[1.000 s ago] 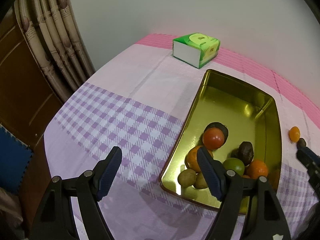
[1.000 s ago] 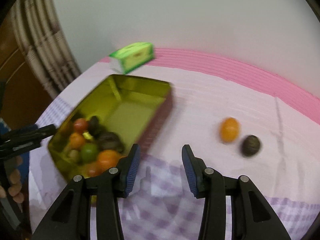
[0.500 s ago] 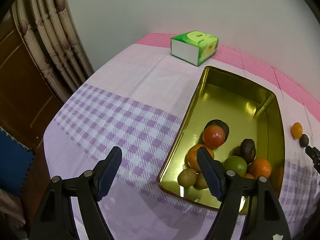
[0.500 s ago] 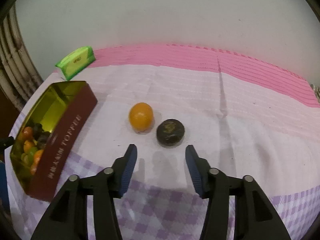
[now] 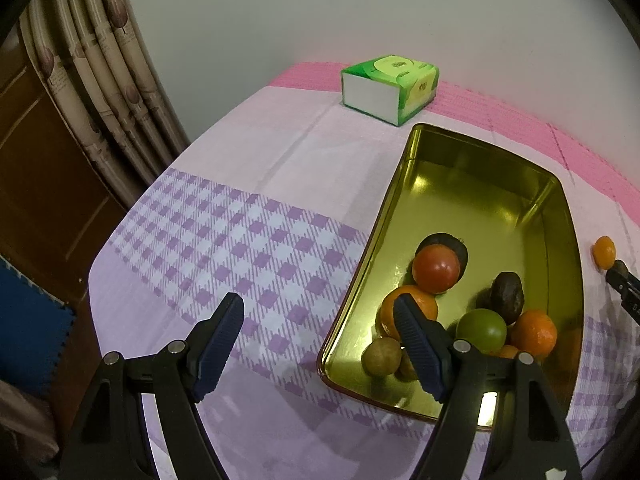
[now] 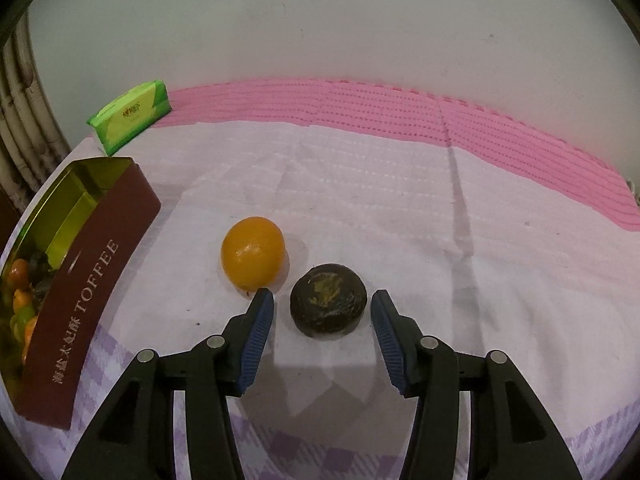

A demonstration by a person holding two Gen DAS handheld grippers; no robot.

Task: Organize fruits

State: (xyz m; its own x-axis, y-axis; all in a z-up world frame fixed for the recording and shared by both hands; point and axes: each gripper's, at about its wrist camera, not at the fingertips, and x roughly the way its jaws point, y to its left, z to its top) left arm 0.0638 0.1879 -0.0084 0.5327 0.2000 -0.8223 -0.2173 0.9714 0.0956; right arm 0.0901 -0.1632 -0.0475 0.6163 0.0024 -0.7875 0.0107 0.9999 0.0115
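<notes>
A: Left wrist view: the gold rectangular toffee tin [image 5: 516,184] is already holding most fruit, piled at its six-o'clock end; the left gripper [image 5: 320,346] is hanging wide and empty, unmoved.

B: Right wrist view: the glossy orange citrus [image 6: 253,256] and dark wrinkled round fruit [image 6: 328,300] are lying outside; the right gripper [image 6: 322,316], now nearer, is straddling the dark one, not gripping.
</notes>
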